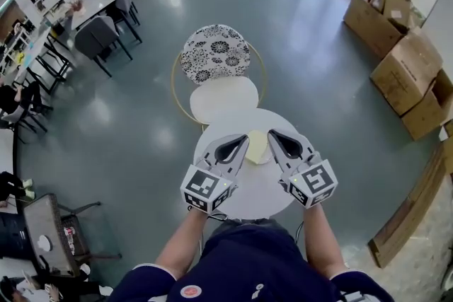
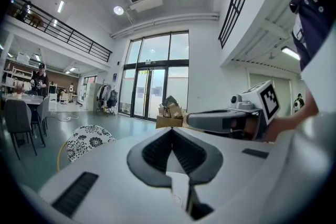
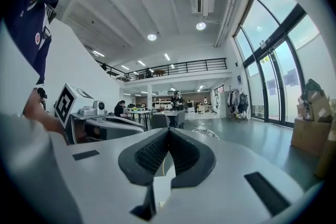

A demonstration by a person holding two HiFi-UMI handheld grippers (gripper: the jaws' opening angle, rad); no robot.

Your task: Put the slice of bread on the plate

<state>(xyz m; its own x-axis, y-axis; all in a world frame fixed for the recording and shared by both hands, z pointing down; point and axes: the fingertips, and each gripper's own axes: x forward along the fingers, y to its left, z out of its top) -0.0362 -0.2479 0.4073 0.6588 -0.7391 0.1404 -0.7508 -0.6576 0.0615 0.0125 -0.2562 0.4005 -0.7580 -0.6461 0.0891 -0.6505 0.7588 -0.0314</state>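
Forearms are holding both claws level above the round white counter. The left claw and the right claw are each pinched together on nothing. The bread slice is lying on the counter between them, and I cannot pick out a plate. Picking it up well is probably calling for opening wide, lowering, and pinching one edge gently.

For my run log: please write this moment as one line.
left tongs: shut, empty | right tongs: shut, empty | bread slice: on round white table, unheld
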